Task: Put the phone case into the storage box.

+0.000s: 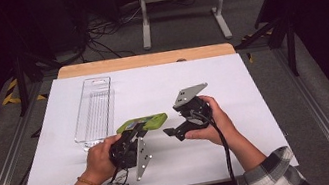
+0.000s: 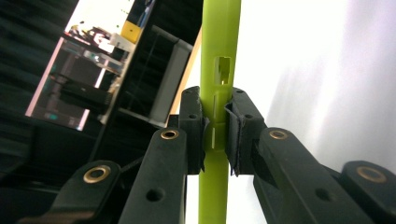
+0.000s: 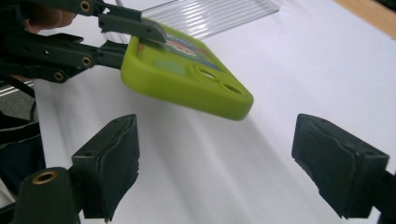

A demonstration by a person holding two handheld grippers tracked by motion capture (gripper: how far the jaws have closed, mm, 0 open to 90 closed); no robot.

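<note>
Both tongs seen: left tongs (image 2: 215, 135) clenched on green phone case (image 3: 187, 79) edge; right tongs (image 3: 233, 168) released, empty

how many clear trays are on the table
1. The clear tray lies on the left part of the white table, just beyond the green phone case held in the left tool.

Case between tray and right gripper

The case (image 1: 142, 123) is off the table (image 1: 231, 76), right of the tray (image 1: 94, 110), left of the right gripper (image 1: 175, 132).
</note>
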